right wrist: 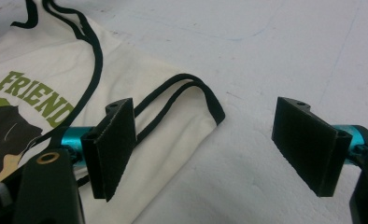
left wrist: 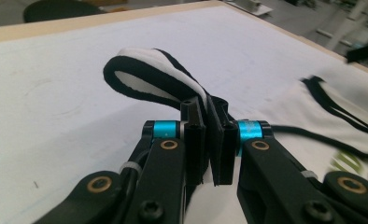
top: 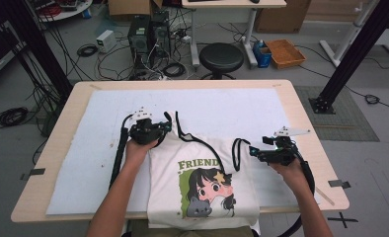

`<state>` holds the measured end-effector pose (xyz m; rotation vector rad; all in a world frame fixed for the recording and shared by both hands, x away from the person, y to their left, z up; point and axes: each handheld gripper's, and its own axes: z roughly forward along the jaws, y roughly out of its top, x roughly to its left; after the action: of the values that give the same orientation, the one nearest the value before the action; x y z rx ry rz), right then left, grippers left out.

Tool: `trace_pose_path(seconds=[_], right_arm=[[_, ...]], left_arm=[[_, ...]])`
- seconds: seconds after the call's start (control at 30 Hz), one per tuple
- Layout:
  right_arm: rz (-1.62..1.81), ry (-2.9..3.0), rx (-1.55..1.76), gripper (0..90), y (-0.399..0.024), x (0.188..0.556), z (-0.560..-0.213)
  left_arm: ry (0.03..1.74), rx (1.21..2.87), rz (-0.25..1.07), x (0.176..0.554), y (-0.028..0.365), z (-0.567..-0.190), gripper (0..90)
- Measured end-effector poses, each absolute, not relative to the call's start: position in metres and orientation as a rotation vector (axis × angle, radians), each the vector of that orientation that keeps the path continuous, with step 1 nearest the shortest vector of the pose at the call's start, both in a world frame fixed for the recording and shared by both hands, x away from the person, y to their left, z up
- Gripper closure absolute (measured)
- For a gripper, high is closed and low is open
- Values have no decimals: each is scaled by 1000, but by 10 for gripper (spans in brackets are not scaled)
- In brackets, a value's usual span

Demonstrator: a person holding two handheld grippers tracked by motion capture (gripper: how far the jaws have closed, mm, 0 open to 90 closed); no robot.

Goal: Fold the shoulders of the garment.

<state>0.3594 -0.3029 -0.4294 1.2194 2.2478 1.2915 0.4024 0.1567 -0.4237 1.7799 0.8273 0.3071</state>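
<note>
A cream sleeveless shirt (top: 202, 182) with black trim and a "FRIEND" cartoon print lies flat on the white mat, its hem hanging over the near table edge. My left gripper (top: 166, 127) is at the shirt's left shoulder. In the left gripper view its jaws (left wrist: 209, 140) are shut on the left shoulder strap (left wrist: 145, 63), which loops up beyond the pads. My right gripper (top: 254, 152) sits at the shirt's right side. It stands open (right wrist: 210, 140), low over the mat, with the right shoulder strap (right wrist: 191, 93) lying just ahead of its left pad, untouched.
A white mat (top: 232, 106) covers most of the wooden table (top: 301, 113). Bare mat stretches beyond and beside the shirt. Past the far edge, on the floor, are a black stool (top: 221, 57), computer cases, cables and boxes.
</note>
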Motion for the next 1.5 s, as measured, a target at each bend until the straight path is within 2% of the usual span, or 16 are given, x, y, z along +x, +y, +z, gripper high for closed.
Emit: trace_pose_path(seconds=[0.23,0.3,0.33,0.47,0.63,0.73,0.8,0.83,0.9,0.93,1.0,1.2,1.37,1.4,1.47,1.5], right_arm=[[1288,2253,1222,218,-301,358,-430],[1290,2252,1224,218,-301,358,-430],[1290,2253,1223,218,-301,359,-431],[1287,2260,1227,218,-299,359,-432],[1276,2285,1210,218,-295,360,-434],[1272,2291,1214,218,-294,361,-434],[1275,2290,1214,218,-295,361,-434],[1275,2289,1216,218,-295,361,-434],[1275,2287,1209,218,-297,361,-434],[1278,2286,1208,218,-297,361,-434],[1279,2283,1212,218,-299,361,-434],[1280,2286,1218,218,-298,360,-434],[1277,2289,1217,218,-297,358,-434],[1275,2289,1221,218,-296,358,-434],[1273,2293,1220,218,-295,358,-435],[1272,2297,1215,218,-295,358,-436]], left_arm=[[734,1851,204,364,162,-427,821],[779,1877,209,361,162,-427,573],[811,1878,249,361,163,-426,485],[918,1753,327,370,171,-420,421],[1040,1811,282,398,158,-427,365],[1061,1876,271,407,147,-432,354],[1085,2006,271,417,133,-441,356],[1085,2006,271,417,133,-441,397],[1039,2046,292,417,132,-444,623],[1018,2016,282,414,133,-443,784],[961,1975,295,407,136,-438,854],[758,1899,251,373,150,-420,857],[666,1887,144,339,167,-419,852],[673,1867,116,334,170,-420,811],[716,1818,65,328,177,-422,570],[736,1787,58,325,180,-424,524]])
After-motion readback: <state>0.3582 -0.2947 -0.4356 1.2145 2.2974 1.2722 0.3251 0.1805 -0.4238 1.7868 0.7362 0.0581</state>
